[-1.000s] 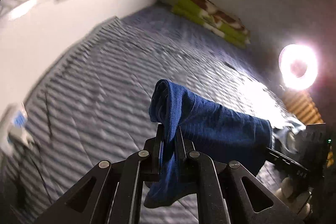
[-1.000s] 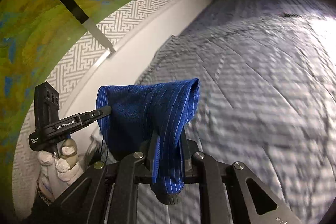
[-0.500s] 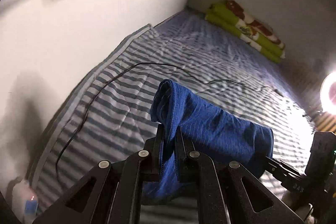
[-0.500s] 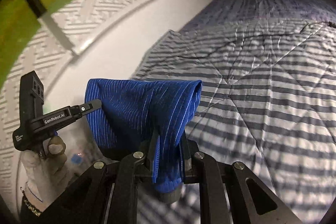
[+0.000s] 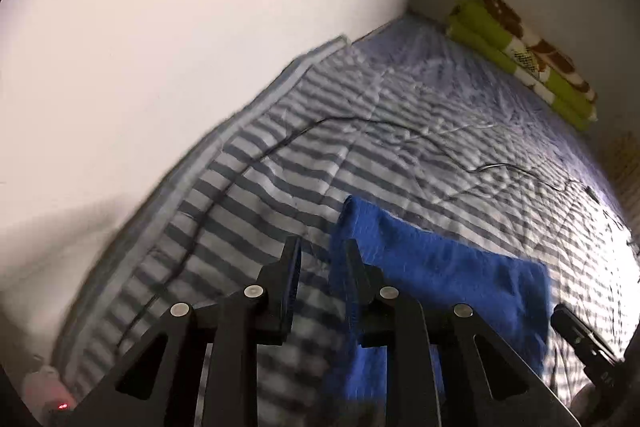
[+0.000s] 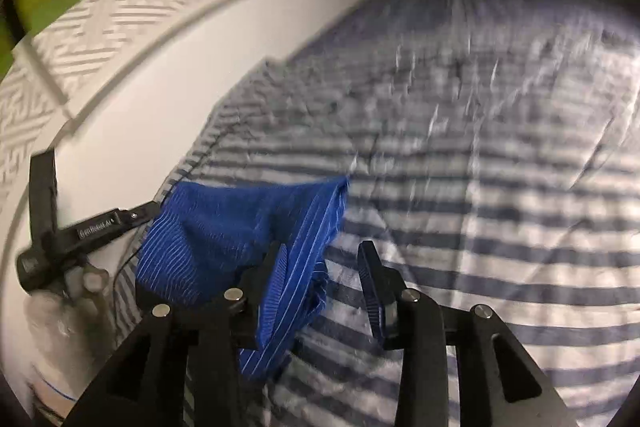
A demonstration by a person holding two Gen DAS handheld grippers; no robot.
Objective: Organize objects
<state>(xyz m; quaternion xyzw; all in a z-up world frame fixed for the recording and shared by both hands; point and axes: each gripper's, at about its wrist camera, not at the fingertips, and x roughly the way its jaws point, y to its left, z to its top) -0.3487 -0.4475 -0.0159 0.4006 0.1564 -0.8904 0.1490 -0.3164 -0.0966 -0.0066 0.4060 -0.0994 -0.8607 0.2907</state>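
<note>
A blue pinstriped cloth [image 5: 440,267] hangs just above the striped bed quilt [image 5: 360,147], slack between the two grippers. My left gripper [image 5: 322,247] is open; the cloth drapes against the outside of its right finger. My right gripper [image 6: 324,255] is open too; the cloth [image 6: 240,235] lies over its left finger and sags down in front. The left gripper shows in the right wrist view [image 6: 92,231], and the right gripper's tip shows in the left wrist view [image 5: 580,331].
A white wall [image 5: 160,67] runs along the bed's left side. A black cable [image 5: 360,121] lies across the quilt. Folded green and brown bedding [image 5: 528,59] sits at the far end. A white device with a red light [image 5: 52,401] is at lower left.
Both grippers have opened and let go of the blue cloth, which now sags lower toward the quilt. Both views have tilted down toward the bed.
</note>
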